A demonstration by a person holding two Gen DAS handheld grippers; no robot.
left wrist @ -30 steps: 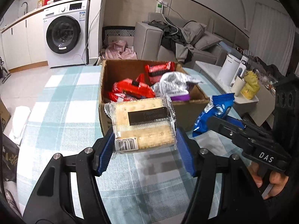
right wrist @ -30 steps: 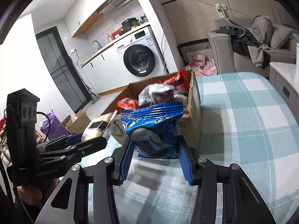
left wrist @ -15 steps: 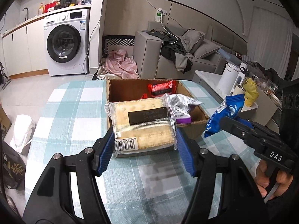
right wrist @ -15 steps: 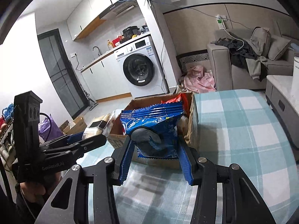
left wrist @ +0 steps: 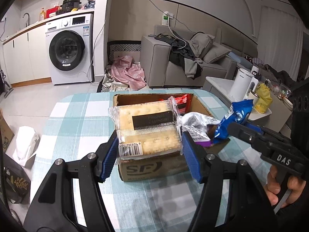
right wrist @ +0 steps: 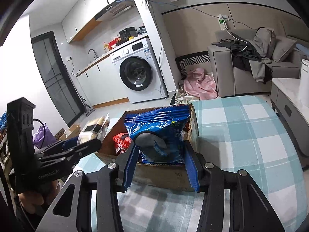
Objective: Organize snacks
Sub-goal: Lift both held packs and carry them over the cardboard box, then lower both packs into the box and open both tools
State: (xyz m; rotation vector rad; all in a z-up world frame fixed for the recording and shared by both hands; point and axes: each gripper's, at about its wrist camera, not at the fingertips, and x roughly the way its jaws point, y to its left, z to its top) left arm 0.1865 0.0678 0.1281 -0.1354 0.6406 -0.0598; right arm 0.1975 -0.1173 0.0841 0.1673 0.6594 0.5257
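My left gripper (left wrist: 149, 152) is shut on a clear-wrapped pack of crackers (left wrist: 147, 129) and holds it above the near wall of an open cardboard box (left wrist: 152, 169). The box holds red packets (left wrist: 182, 100) and a silver bag (left wrist: 197, 123). My right gripper (right wrist: 161, 166) is shut on a blue snack bag (right wrist: 158, 133) and holds it over the box (right wrist: 164, 176). The blue bag also shows in the left wrist view (left wrist: 234, 118), at the box's right side. The left gripper with the crackers (right wrist: 94, 127) shows left of the box in the right wrist view.
The box stands on a table with a teal checked cloth (left wrist: 77, 119). A side table with a white kettle (left wrist: 242, 84) and a yellow bag (left wrist: 263, 98) stands to the right. A washing machine (left wrist: 69, 48) and a grey sofa (left wrist: 185, 61) stand behind.
Both grippers have pulled back and risen with their snacks still held. The box now looks farther away and lower in both views.
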